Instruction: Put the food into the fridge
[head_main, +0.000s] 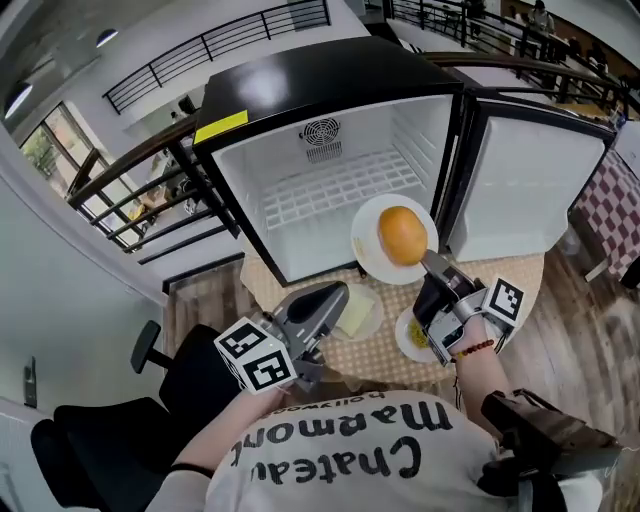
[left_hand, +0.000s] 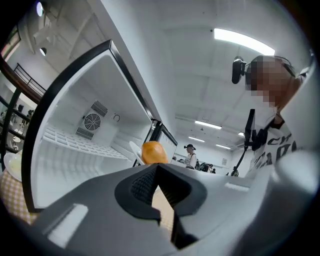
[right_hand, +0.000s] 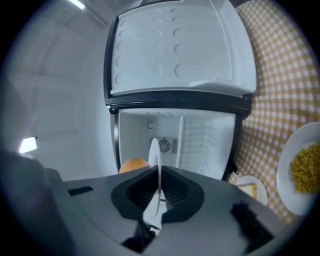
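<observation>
The fridge (head_main: 330, 150) is sitting on the table (head_main: 385, 358), its door (head_main: 525, 185) standing open at its right. A plate (head_main: 372, 250) bearing a bun (head_main: 402, 235) is hanging just before the fridge's opening. A second plate (head_main: 358, 312) and a third plate (head_main: 406, 336) are lying on the table before the fridge.

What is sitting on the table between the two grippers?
In the head view, a small plate with a pale yellow slice sits between the left gripper and the right gripper.
</observation>
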